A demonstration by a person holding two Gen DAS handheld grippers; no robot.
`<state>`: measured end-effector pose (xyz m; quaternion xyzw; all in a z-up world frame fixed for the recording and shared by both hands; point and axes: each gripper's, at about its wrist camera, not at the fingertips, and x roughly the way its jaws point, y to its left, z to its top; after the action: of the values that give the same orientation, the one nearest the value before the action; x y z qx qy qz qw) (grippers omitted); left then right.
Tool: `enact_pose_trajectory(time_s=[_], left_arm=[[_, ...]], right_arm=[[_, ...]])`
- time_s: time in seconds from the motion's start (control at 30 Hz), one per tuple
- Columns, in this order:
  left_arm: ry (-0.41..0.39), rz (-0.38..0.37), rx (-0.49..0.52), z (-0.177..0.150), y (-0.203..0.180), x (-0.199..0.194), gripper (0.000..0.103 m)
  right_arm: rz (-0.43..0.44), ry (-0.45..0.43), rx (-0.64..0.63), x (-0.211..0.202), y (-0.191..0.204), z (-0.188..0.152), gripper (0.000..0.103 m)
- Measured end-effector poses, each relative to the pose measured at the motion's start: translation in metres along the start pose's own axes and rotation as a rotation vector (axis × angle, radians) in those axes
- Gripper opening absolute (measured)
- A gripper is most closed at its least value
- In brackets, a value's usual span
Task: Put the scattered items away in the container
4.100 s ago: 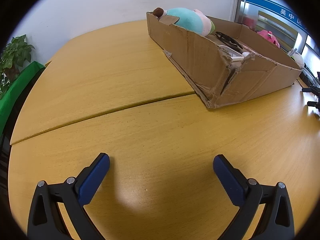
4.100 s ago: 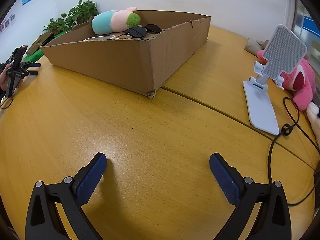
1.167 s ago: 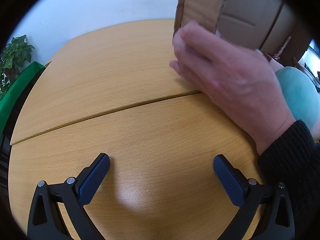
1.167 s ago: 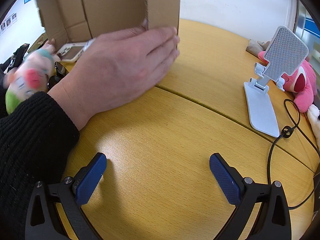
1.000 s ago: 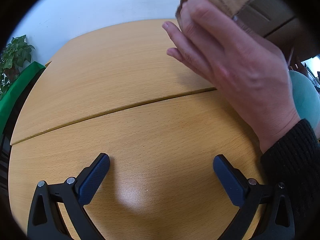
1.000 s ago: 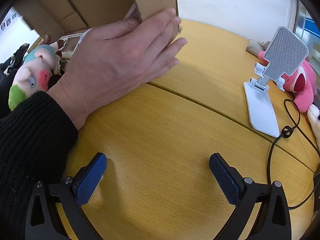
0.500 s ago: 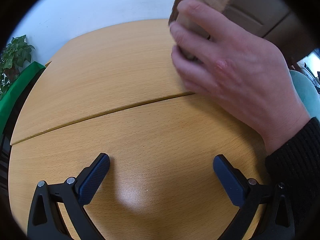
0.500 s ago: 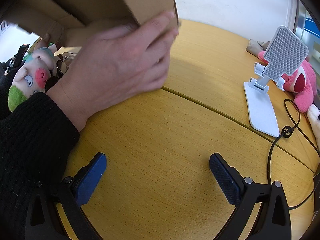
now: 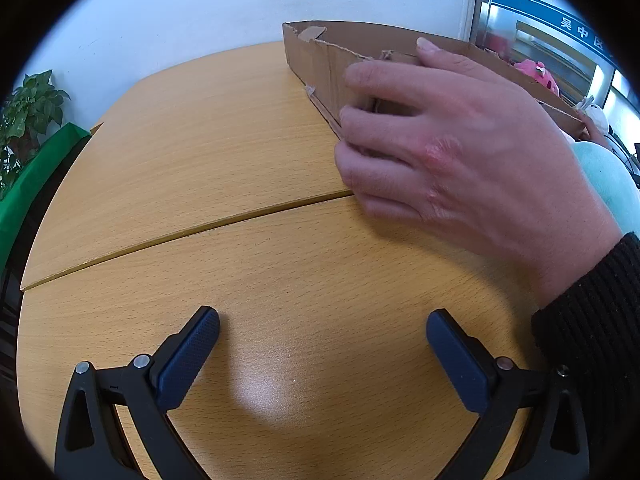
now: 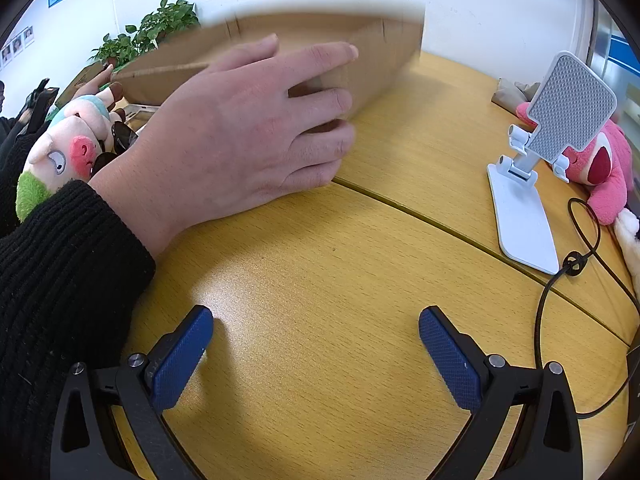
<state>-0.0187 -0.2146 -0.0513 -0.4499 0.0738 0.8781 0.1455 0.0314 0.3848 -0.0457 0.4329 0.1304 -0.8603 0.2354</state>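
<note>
Cardboard box [image 9: 320, 64] sits on the wooden table [image 9: 180, 160], a bare hand [image 9: 460, 152] gripping its near corner. Left of the box lies the pig plush [image 10: 60, 152], perhaps beside sunglasses. Both my left gripper [image 9: 322, 354] and right gripper [image 10: 316, 354] gape wide, empty.

My wooden table [image 10: 360, 280] is carrying a cardboard box [image 9: 320, 60], phone stand [image 10: 524, 216], cable [image 10: 560, 288] and pink plush [image 10: 600, 168]

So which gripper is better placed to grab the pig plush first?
Right, narrowly. Both are open, but the right gripper views the pig plush and sunglasses clearly; the left gripper catches only the plush's teal edge. The bare hand on the box blocks both.
</note>
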Motion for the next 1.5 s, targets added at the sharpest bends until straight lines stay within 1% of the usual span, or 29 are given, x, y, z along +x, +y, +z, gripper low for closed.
enact_pose_trajectory(time_s=[1.13, 1.23, 1.37, 1.43, 1.5], left_arm=[[-0.001, 0.002, -0.003, 0.0, 0.0, 0.0, 0.103], [0.0, 0.005, -0.003, 0.001, 0.002, 0.0, 0.103], [-0.001, 0.033, -0.038, 0.003, 0.002, -0.001, 0.103], [-0.002, 0.042, -0.054, 0.0, -0.004, -0.004, 0.103], [-0.003, 0.013, -0.015, -0.002, -0.014, -0.005, 0.103]], right_arm=[[-0.001, -0.001, 0.004, 0.0, 0.0, 0.0, 0.103], [-0.047, 0.001, 0.063, 0.004, 0.003, 0.005, 0.103], [-0.171, 0.006, 0.226, 0.005, 0.022, 0.009, 0.103], [-0.175, 0.006, 0.231, 0.005, 0.036, 0.01, 0.103], [-0.138, 0.005, 0.182, 0.005, 0.049, 0.011, 0.103]])
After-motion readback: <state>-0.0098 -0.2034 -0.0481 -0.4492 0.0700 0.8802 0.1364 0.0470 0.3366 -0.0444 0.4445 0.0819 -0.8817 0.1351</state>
